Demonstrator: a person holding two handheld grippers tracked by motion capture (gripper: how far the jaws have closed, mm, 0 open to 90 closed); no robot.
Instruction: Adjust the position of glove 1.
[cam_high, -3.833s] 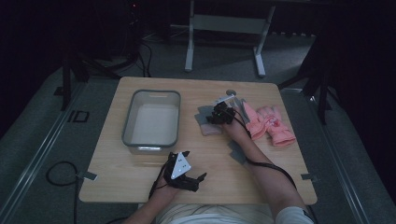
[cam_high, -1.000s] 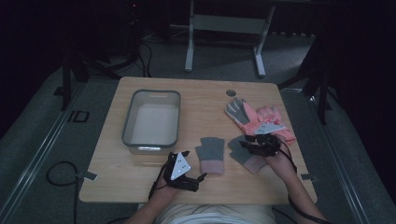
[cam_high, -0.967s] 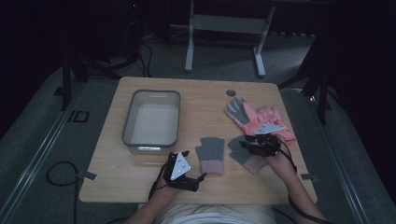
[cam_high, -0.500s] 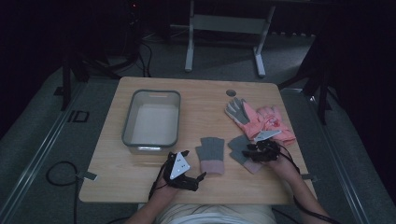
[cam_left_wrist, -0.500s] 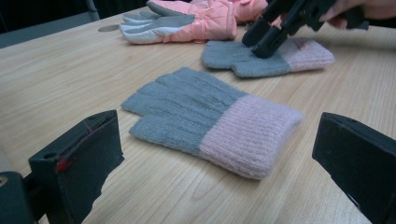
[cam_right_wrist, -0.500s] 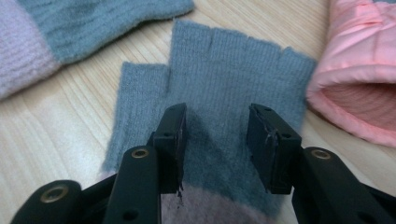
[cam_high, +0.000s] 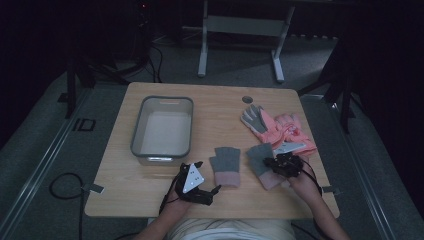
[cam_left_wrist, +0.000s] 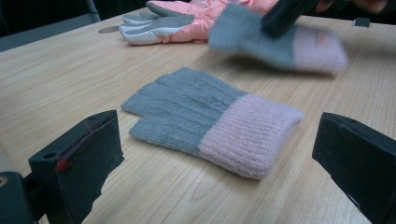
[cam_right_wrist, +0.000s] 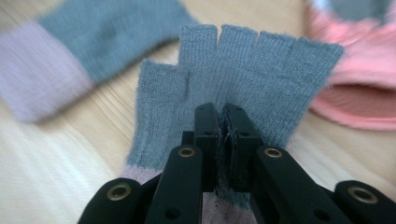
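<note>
Plywood makes up the top of the light rectangular table (cam_high: 150, 200), which stands on grey carpet in a dim room, with a small round hole (cam_high: 247, 99) near its far edge. On the table's left half sits a grey rectangular plastic bin (cam_high: 136, 135) with a pale, bare floor. Toward the far right lies a pair of padded pink winter gloves with grey palms (cam_high: 274, 124), piled together with fingers pointing to the far left. Nearer the person, close to the middle of the front edge, a grey knitted fingerless glove with a pink ribbed cuff (cam_left_wrist: 210, 119) lies flat, cuff toward the person. Its twin, a second grey knitted fingerless glove with a pink cuff (cam_right_wrist: 243, 84), lies just to the right, beside the pink gloves and well apart from the bin. The right gripper (cam_right_wrist: 223, 140) has its jaws pinched tight on this second glove's knit near the cuff, fabric caught between the pads. The left gripper (cam_high: 202, 187) rests at the front edge of the table, just left of the first knitted glove, jaws spread wide on either side of it in the left gripper view and holding nothing.
</note>
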